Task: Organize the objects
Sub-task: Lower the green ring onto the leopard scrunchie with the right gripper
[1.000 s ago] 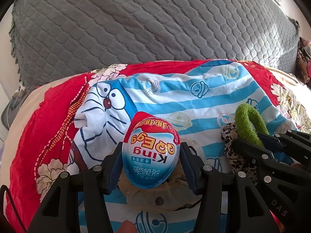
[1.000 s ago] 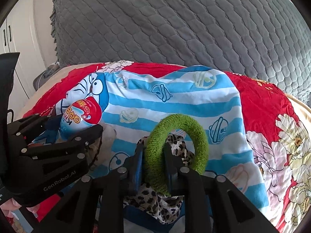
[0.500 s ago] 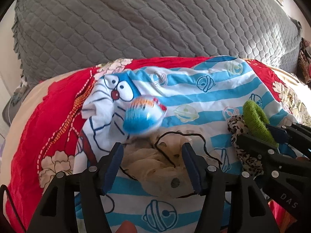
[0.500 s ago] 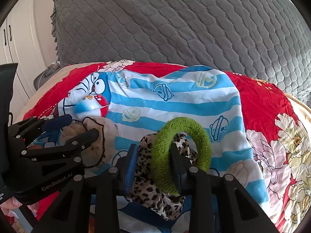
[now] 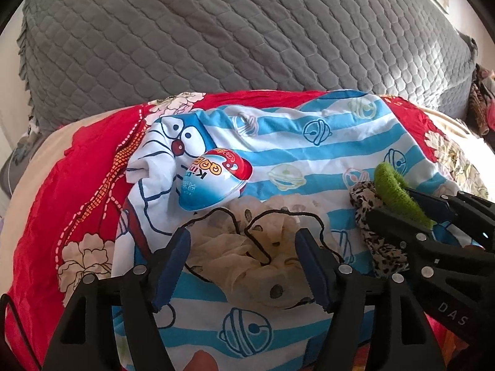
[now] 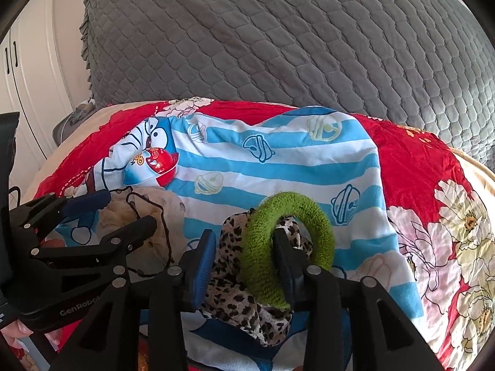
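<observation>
Two claws: left claw (image 5: 243, 258) gapes empty, right claw (image 6: 244, 258) seemingly loose around one green scrunchie (image 6: 287, 247).

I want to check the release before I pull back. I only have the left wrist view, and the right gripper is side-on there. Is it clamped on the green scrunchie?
Observer: No. The right wrist view shows the right gripper open. One finger pokes through the green scrunchie, and the other stands clear of it.
Operator: What fills that gap?
Observer: The leopard scrunchie, bunched between the blue pad and the green loop.
Operator: What lies to that gripper's right?
Observer: The striped cloth ends there. Beyond its edge is the red floral sheet.
</observation>
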`<state>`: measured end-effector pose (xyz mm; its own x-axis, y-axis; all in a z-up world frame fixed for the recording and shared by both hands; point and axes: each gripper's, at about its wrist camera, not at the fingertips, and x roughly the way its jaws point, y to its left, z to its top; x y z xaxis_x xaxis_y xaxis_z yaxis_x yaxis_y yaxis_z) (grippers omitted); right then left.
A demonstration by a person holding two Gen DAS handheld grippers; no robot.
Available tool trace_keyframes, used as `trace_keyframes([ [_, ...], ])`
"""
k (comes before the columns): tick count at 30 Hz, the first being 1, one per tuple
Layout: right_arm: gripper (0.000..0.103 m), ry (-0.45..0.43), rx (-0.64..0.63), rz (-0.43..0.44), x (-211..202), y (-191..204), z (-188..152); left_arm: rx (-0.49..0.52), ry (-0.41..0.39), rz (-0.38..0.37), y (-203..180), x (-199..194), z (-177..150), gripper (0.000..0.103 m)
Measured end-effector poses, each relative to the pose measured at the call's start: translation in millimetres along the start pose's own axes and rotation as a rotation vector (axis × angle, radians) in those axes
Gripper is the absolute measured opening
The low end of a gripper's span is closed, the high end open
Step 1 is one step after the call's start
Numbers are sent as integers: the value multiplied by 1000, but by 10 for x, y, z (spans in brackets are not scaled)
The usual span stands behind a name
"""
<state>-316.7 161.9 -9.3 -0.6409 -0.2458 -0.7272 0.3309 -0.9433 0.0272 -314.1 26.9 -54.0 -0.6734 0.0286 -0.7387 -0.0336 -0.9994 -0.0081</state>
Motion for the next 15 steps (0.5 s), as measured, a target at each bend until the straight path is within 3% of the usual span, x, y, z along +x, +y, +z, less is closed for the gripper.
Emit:
trace_keyframes([
  [15, 56, 3, 4, -18, -64, 8, -12, -7, 12, -8, 26, -24, -33, 76],
])
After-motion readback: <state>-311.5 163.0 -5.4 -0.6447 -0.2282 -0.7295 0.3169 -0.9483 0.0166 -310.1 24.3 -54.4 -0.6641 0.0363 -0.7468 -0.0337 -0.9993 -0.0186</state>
